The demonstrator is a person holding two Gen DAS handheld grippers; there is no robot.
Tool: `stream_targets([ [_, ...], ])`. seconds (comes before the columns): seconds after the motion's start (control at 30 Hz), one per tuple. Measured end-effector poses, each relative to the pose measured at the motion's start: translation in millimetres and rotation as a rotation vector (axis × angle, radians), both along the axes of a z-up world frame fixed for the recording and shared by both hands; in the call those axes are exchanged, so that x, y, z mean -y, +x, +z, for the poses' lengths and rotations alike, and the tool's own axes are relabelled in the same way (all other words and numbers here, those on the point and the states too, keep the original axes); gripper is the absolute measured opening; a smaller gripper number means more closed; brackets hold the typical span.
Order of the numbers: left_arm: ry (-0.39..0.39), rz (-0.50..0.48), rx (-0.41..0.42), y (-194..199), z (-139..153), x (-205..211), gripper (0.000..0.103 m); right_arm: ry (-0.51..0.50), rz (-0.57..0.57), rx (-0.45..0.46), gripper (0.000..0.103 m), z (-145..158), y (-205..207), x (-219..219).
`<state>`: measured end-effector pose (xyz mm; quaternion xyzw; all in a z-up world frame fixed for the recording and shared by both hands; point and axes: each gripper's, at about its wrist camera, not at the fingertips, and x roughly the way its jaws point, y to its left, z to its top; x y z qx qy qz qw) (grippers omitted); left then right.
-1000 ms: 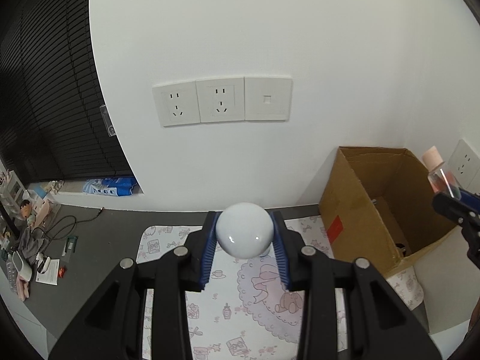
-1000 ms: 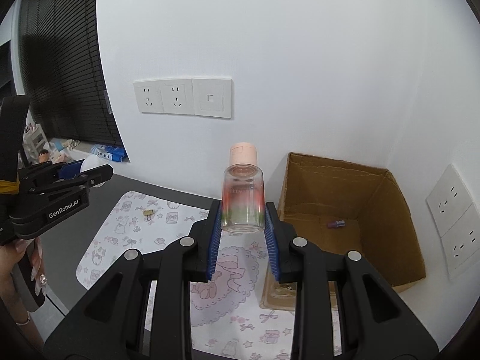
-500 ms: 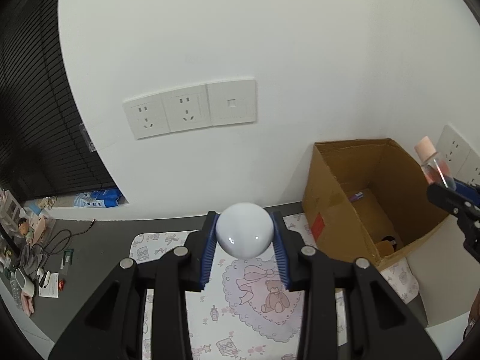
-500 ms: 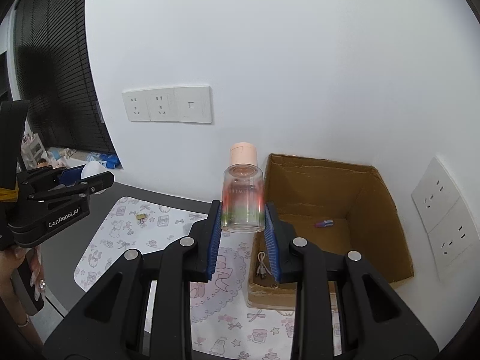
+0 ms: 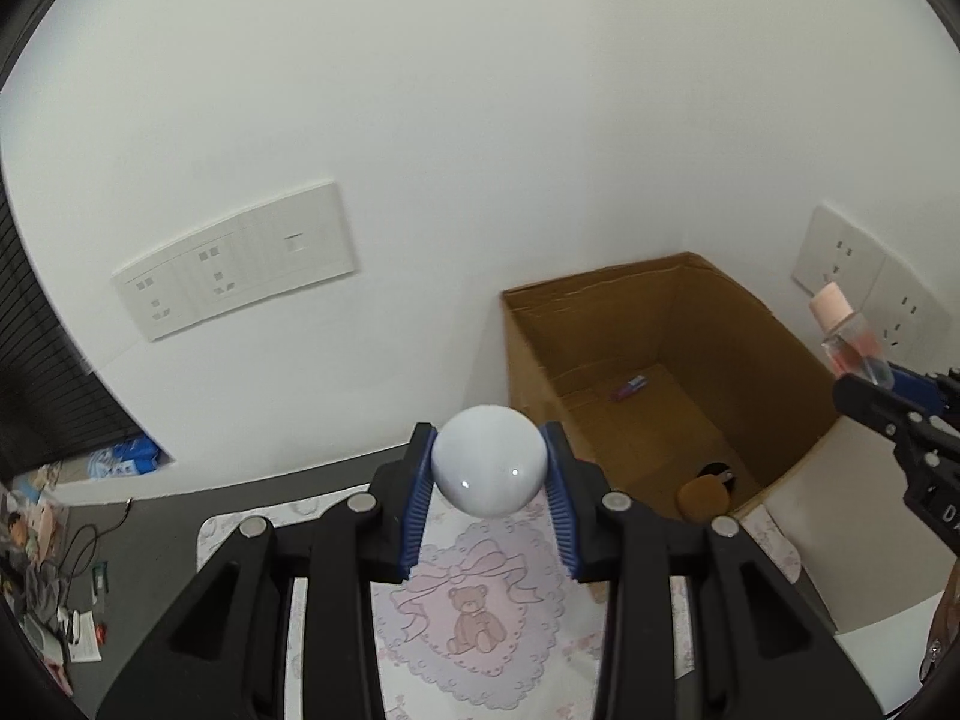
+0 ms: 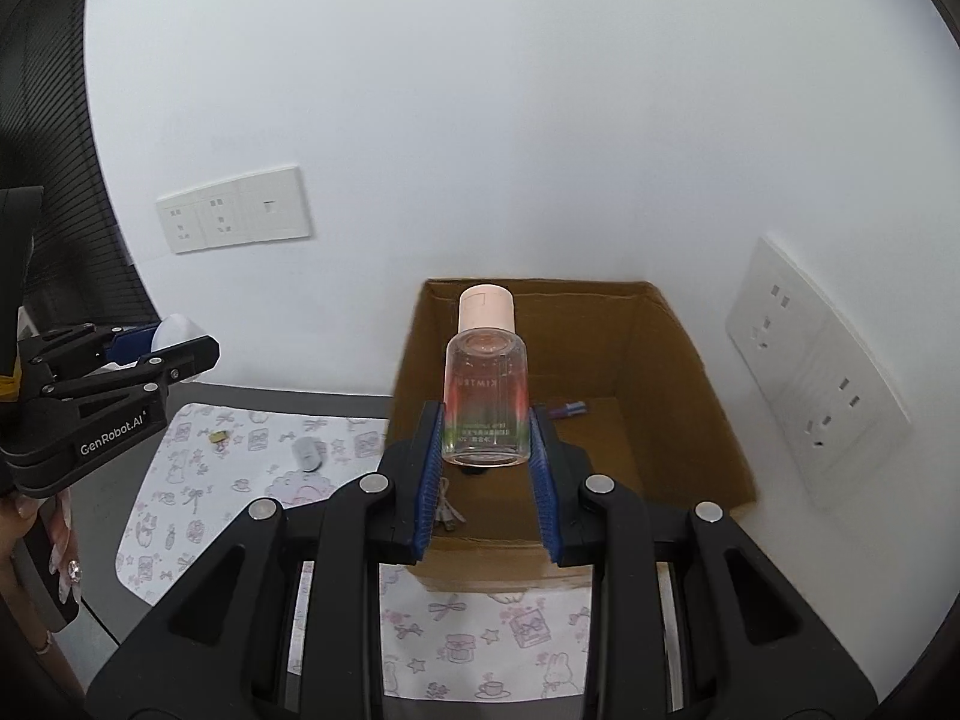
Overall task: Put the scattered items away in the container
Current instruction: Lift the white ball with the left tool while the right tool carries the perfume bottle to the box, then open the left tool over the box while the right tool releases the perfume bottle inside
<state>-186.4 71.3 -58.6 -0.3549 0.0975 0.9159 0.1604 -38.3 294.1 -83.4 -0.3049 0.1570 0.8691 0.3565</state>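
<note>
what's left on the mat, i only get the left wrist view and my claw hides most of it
observer: a small grey oval piece lies loose on the mat.
operator: anything else out there
observer: yes, a tiny gold clip lies left of the grey piece, nearer the wall.
operator: what's in the box that i can't see from here
observer: a white cable lies on the floor of the box, close to its front wall.
</note>
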Motion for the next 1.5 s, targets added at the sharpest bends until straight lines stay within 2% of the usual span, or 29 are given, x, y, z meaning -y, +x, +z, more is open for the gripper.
stream_targets([
  [0.33,-0.005,-0.12,0.029,-26.2,-14.0,-57.5,0.035,-0.022,-0.106,0.036,0.028,-15.8,27.5,-33.3],
  [0.87,-0.039,-0.224,0.136,-77.7,-62.5,-114.2,0.035,-0.083,-0.201,0.091,0.028,-57.6,27.3,-96.2],
  [0.93,-0.046,-0.231,0.163,-82.5,-69.9,-117.8,0.035,-0.09,-0.213,0.103,0.028,-63.3,27.5,-102.3],
  [1.0,-0.038,-0.238,0.226,-88.6,-77.4,-119.7,0.035,-0.095,-0.216,0.11,0.029,-67.3,27.6,-106.2],
  [1.03,-0.036,-0.237,0.257,-91.6,-81.2,-120.5,0.042,-0.093,-0.218,0.11,0.03,-68.8,28.0,-107.3],
  [1.07,-0.049,-0.227,0.261,-92.4,-83.1,-121.0,0.051,-0.084,-0.224,0.112,0.047,-69.9,28.3,-108.0],
  [1.1,-0.071,-0.214,0.239,-91.1,-83.2,-121.5,0.076,-0.07,-0.242,0.12,0.063,-70.3,28.4,-108.5],
  [1.13,-0.085,-0.208,0.214,-89.0,-82.2,-121.4,0.092,-0.054,-0.254,0.116,0.094,-69.0,26.9,-108.2],
  [1.17,-0.09,-0.204,0.195,-86.6,-80.6,-120.6,0.093,-0.036,-0.259,0.106,0.103,-67.2,27.1,-106.4],
  [1.3,-0.093,-0.201,0.182,-82.4,-77.7,-118.8,0.094,-0.01,-0.241,0.079,0.103,-59.5,27.7,-103.9],
  [1.5,-0.118,-0.198,0.178,-85.7,-79.5,-124.9,0.094,-0.014,-0.221,0.115,0.103,-65.3,20.3,-103.5],
])
